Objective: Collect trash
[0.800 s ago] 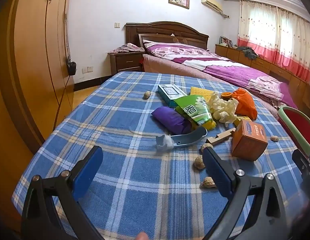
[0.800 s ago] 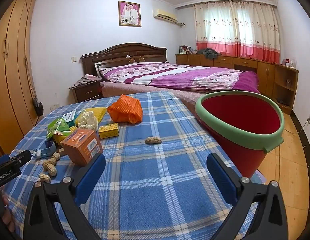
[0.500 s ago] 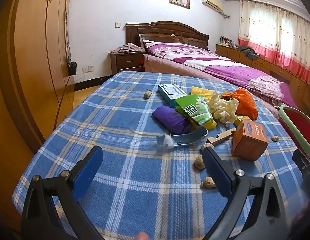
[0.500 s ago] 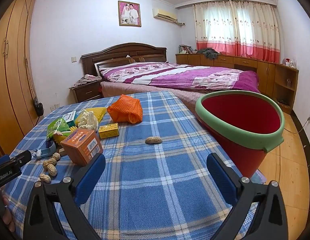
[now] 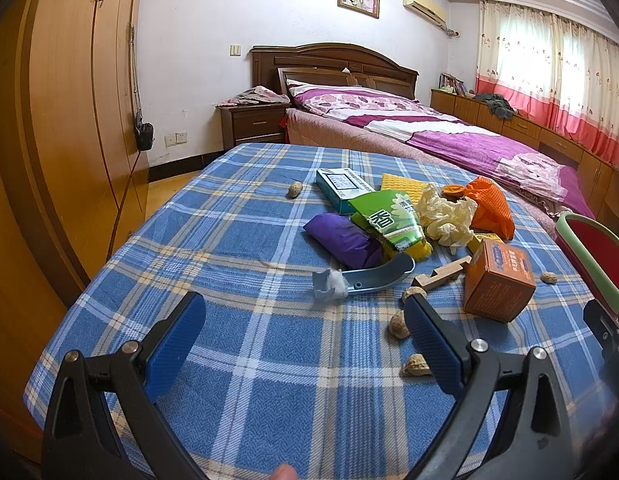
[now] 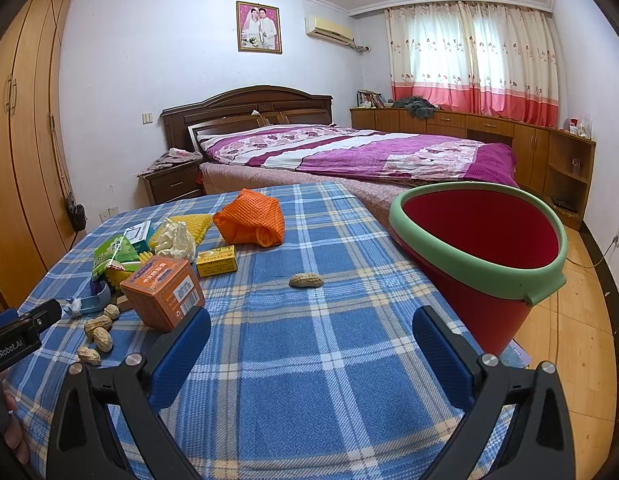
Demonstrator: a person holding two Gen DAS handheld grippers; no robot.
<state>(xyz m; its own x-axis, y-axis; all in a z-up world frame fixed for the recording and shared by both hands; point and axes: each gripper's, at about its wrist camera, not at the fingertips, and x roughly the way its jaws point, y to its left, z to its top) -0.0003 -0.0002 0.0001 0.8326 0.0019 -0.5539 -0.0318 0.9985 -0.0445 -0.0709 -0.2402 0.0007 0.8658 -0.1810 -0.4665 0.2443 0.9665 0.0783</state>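
Note:
Trash lies scattered on a table under a blue plaid cloth (image 5: 245, 240): an orange box (image 5: 499, 286) (image 6: 163, 290), a purple packet (image 5: 343, 238), a green wrapper (image 5: 389, 218), crumpled cream plastic (image 5: 445, 212), an orange mesh bag (image 6: 251, 222), a small yellow box (image 6: 216, 261), a blue plastic tray piece (image 5: 369, 280) and several peanuts (image 6: 97, 330). One peanut (image 6: 306, 280) lies alone mid-table. A red bin with a green rim (image 6: 485, 252) stands at the table's right edge. My left gripper (image 5: 305, 326) and right gripper (image 6: 309, 338) hover open over the near cloth, nothing between the fingers.
A teal box (image 5: 341, 190) and a yellow sponge (image 5: 401, 188) lie behind the pile. A bed with purple bedding (image 6: 349, 152) stands beyond the table, a wooden wardrobe (image 5: 61, 120) on the left, low cabinets (image 6: 529, 140) under the curtained window.

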